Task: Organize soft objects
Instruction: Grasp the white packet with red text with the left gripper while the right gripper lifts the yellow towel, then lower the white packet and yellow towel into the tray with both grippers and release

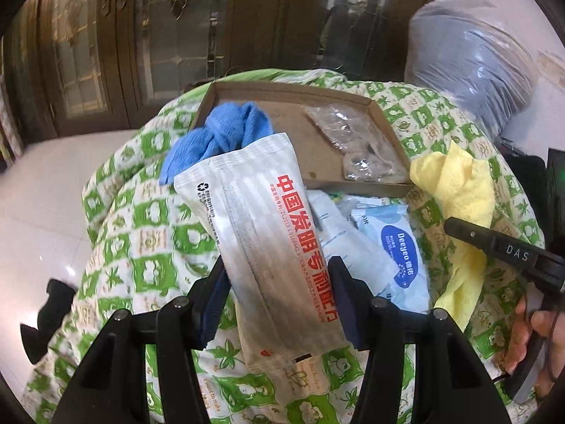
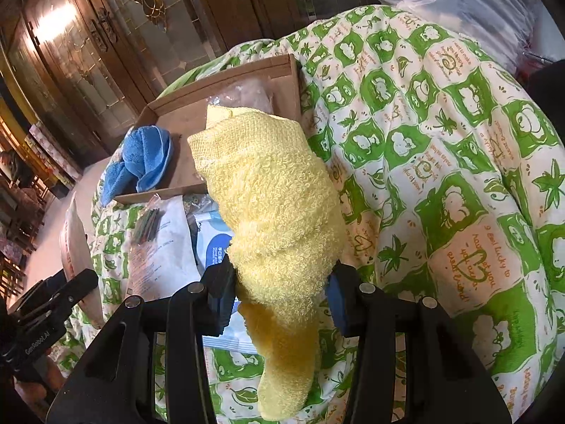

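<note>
My left gripper (image 1: pixel 279 268) is shut on a long white packet with red characters (image 1: pixel 257 212), lifted above the green-and-white quilt (image 1: pixel 141 247). In the right wrist view my right gripper (image 2: pixel 282 275) is shut on a yellow towel (image 2: pixel 275 194), which hangs down through the jaws. The left wrist view has the same yellow towel (image 1: pixel 455 183) at the right. A shallow cardboard tray (image 1: pixel 353 96) lies on the quilt beyond. A blue cloth (image 1: pixel 226 130) drapes over its near left corner and a clear plastic bag (image 1: pixel 353 141) lies inside.
A blue-and-white wipes pack (image 1: pixel 399 247) and other white packets (image 2: pixel 162 247) lie on the quilt before the tray. A large plastic-wrapped grey bundle (image 1: pixel 473 63) stands at the back right. Dark wooden glass doors (image 1: pixel 141 35) line the back, with white floor (image 1: pixel 42 194) at the left.
</note>
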Tool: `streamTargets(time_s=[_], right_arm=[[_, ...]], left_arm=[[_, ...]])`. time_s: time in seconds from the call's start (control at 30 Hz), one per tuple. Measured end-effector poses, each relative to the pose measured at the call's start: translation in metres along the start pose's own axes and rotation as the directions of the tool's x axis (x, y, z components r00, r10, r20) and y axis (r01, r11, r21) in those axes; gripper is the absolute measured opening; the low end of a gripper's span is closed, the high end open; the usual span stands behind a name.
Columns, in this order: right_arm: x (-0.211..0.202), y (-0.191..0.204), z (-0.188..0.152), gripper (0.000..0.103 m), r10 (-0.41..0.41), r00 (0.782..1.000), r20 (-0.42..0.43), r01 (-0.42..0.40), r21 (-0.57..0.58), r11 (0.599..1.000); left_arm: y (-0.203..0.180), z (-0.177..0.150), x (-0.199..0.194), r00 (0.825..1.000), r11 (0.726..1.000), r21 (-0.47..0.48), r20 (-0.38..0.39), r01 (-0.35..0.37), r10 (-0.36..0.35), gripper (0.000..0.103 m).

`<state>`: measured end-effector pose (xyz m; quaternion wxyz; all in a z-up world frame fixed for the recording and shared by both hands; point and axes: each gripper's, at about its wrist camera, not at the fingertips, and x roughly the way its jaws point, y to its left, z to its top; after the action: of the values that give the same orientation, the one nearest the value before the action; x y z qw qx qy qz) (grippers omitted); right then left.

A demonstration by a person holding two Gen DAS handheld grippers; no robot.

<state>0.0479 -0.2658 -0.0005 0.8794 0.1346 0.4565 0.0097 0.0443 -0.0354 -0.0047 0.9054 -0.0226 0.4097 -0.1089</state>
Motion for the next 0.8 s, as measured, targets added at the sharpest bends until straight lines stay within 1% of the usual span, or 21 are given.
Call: streamTargets(time_s=[0.13,0.33,0.57,0.8], right_arm=[[-0.011,-0.002,0.005,0.044,0.013,1.000,0.025,-0.013,0.013,1.000],[-0.027,-0.007,0.016,0.044,0.038,0.998,0.057,-0.040,0.041,0.998],[-0.041,-0.010,0.029,0.044,0.068,0.995,0.075,-0.073,0.054,0.996],[-0.053,-0.021,0.046,0.044,0.059,0.994,0.091,-0.064,0.055,0.996]], left_arm=[[-0.008,0.007,-0.004,1.000,1.000,0.030,0.022,0.001,-0.001,0.055],[-0.014,0.014,-0.006,0.999,0.999,0.048,0.042,0.010,-0.012,0.055],[-0.014,0.023,-0.002,0.999,0.999,0.044,0.039,0.021,-0.023,0.055],[-0.013,0.041,-0.003,0.997,0.999,0.028,0.062,0.038,-0.039,0.055]])
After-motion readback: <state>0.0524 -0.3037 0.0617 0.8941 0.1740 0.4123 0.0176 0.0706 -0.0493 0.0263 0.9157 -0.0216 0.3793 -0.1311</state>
